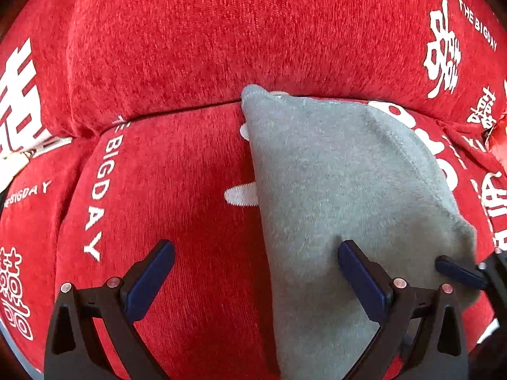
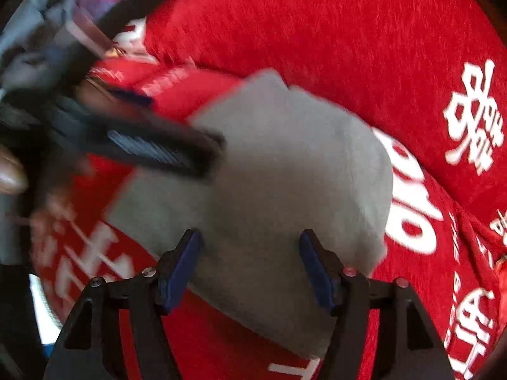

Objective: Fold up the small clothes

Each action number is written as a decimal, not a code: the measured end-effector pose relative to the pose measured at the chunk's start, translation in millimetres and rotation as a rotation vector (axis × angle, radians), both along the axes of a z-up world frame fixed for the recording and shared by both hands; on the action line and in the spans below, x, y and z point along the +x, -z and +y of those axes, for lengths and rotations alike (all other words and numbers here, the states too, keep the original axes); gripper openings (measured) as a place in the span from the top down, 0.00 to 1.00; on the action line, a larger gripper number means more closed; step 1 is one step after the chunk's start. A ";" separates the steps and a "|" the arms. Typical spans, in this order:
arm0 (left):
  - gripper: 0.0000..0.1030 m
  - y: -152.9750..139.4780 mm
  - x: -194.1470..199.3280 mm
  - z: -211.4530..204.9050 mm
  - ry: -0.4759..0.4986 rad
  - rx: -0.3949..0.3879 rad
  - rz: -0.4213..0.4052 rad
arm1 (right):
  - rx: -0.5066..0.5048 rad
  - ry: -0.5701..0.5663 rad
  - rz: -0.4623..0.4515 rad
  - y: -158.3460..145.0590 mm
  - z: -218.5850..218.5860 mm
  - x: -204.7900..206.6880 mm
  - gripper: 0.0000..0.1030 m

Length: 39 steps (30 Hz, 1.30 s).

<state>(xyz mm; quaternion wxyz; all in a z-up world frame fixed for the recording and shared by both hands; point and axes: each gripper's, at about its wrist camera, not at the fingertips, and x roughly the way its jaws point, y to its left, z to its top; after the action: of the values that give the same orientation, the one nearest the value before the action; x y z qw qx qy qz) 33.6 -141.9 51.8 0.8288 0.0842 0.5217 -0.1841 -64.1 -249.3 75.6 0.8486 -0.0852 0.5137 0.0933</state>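
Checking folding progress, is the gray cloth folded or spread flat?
Folded: the gray cloth lies doubled, with a rounded fold edge, on the red cover.

Looks like a home, living-room type spot. Ahead of the left gripper is a sofa under a red chenille cover [image 1: 177,47]: upright back cushion meets the seat cushion at a seam [image 1: 177,112] just beyond the fingertips. Cover is woven with white double-happiness characters [image 1: 442,50] and "THE BIGDAY" lettering [image 1: 95,202], i.e. wedding-style household textile. A small grey fleece garment [image 1: 342,190] lies on the seat. Right-side view is motion-blurred; same red cover [image 2: 317,31] fills it.
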 end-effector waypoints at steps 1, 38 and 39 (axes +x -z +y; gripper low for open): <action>0.00 -3.0 -1.1 0.8 0.000 0.001 -0.002 | 0.017 0.004 -0.008 -0.7 -3.8 -4.6 0.33; 0.00 6.6 -2.5 -2.4 -0.058 -0.013 0.015 | 0.003 0.197 0.009 -1.9 -43.5 -2.5 0.22; 0.00 6.9 -9.3 0.4 -0.060 -0.024 0.021 | 0.016 0.196 0.036 2.3 -43.4 -7.5 0.22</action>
<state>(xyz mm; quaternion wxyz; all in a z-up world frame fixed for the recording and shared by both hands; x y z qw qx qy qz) 24.2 -141.6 44.9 0.8295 0.0567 0.5302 -0.1663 -71.7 -292.7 73.3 0.8449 -0.0261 0.5341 0.0156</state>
